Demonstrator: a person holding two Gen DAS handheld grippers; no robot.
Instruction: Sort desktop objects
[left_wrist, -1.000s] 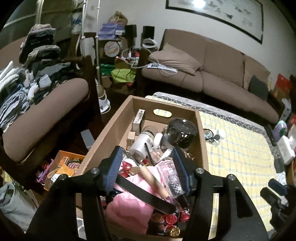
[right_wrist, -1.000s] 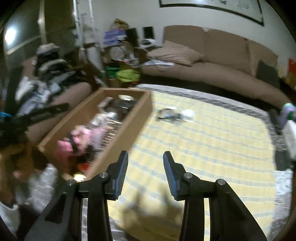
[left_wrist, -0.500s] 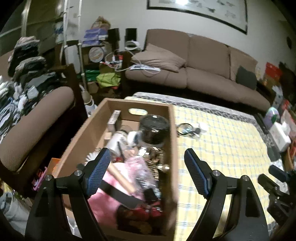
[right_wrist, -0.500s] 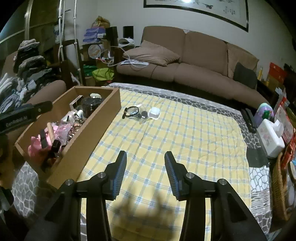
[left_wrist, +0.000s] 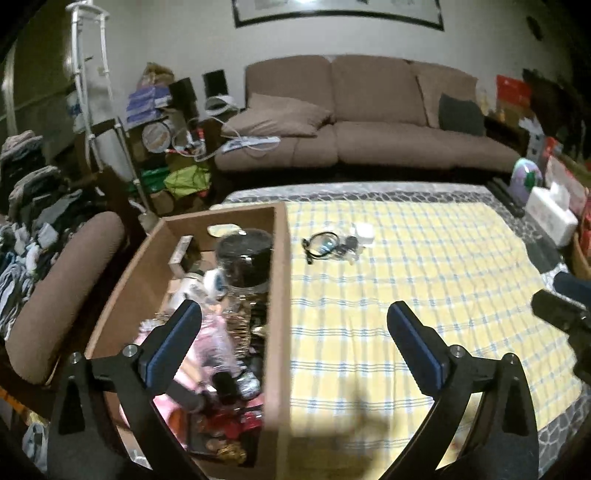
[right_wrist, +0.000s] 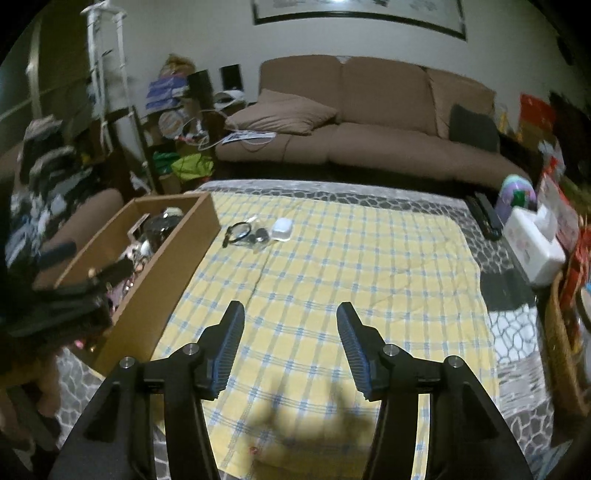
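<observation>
A cardboard box (left_wrist: 279, 280) full of small items sits at the left of the yellow checked cloth (left_wrist: 406, 280); it also shows in the right wrist view (right_wrist: 173, 258). A black round-rimmed object (right_wrist: 239, 232), small dark items (right_wrist: 260, 235) and a white case (right_wrist: 282, 229) lie on the cloth beyond the box. My left gripper (left_wrist: 293, 332) is wide open and empty, above the box's right wall. My right gripper (right_wrist: 290, 332) is open and empty above the cloth's near half.
A brown sofa (right_wrist: 369, 125) stands behind the table. A white tissue box (right_wrist: 535, 247), remotes (right_wrist: 484, 214) and a wicker basket (right_wrist: 561, 332) line the right edge. An armchair with piled clothes (left_wrist: 37, 236) stands left of the box.
My left gripper opened wide, let go of what it held in the box and moved right over the box's wall. My right gripper opened wider and swung to face the cloth.
</observation>
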